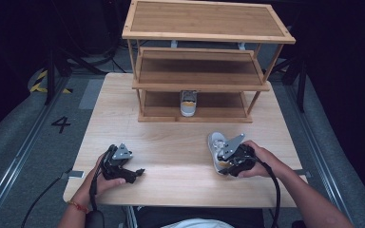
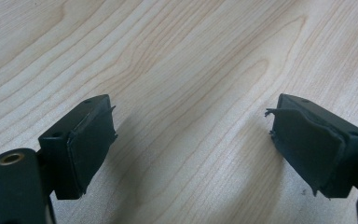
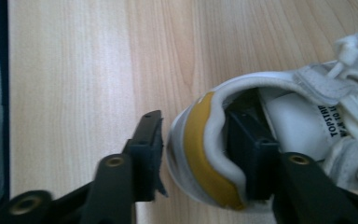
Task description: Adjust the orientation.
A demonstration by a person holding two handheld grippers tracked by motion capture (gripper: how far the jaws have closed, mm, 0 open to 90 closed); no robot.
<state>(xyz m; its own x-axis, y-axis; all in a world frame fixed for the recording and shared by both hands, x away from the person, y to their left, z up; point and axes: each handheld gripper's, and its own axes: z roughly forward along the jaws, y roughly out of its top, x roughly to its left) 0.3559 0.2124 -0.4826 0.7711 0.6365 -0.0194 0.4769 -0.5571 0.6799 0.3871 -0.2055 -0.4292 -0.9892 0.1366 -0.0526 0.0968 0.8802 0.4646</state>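
Note:
A white shoe [image 1: 214, 144] with a yellow heel band lies on the wooden table [image 1: 171, 142] at the right; in the right gripper view the shoe [image 3: 298, 116] has laces and straps. My right gripper [image 1: 224, 165] [image 3: 196, 121] is shut on its heel: one jaw sits inside the shoe's opening, the other presses the outside of the heel. At the table's front left, my left gripper [image 1: 139, 172] [image 2: 191, 121] rests open over bare wood, with nothing between its pads. A second white shoe [image 1: 188, 102] stands on the bottom shelf of the rack [image 1: 199, 86].
The three-tier wooden rack stands at the table's far edge; its upper two shelves hold nothing. Bare tabletop lies between the two grippers and in front of the rack. Grey floor with rails and a painted "4" [image 1: 61, 124] flanks the table.

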